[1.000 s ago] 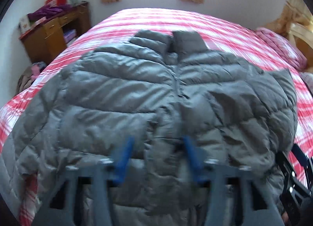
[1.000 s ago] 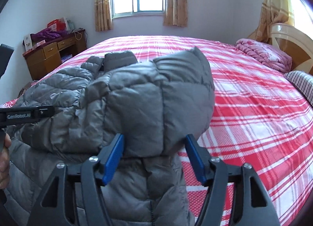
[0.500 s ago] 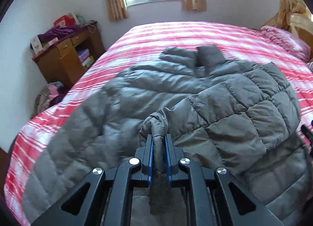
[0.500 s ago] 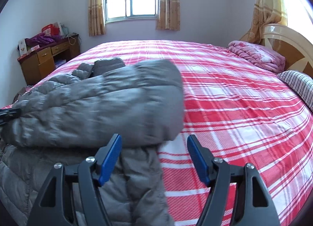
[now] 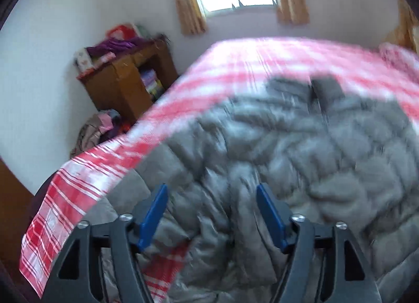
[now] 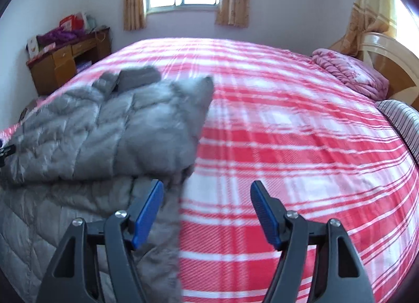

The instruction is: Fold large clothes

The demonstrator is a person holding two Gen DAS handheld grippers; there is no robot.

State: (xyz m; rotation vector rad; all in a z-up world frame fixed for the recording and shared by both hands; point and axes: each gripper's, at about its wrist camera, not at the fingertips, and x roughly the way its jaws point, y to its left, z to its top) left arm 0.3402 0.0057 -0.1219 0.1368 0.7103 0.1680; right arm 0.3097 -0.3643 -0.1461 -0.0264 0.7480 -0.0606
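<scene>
A grey quilted puffer jacket (image 5: 301, 151) lies on the bed, its collar toward the window; the view is motion-blurred. It also shows in the right wrist view (image 6: 104, 132), with its right side folded over the body. My left gripper (image 5: 212, 214) is open and empty, just above the jacket's near hem. My right gripper (image 6: 207, 211) is open and empty, above the jacket's right edge and the bedsheet. A small part of the left gripper shows at the left edge of the right wrist view (image 6: 5, 151).
A red and white plaid bedsheet (image 6: 288, 132) covers the bed. A wooden desk (image 5: 125, 83) with clutter stands at the left wall, with a pile of clothes (image 5: 99, 130) on the floor. A pink quilt (image 6: 351, 72), striped pillow (image 6: 403, 122) and headboard (image 6: 387, 54) are at the right.
My left gripper was shut on a fold of the jacket half a second ago; it has let go, opened and swung left. My right gripper has drawn back to the right, staying open.
</scene>
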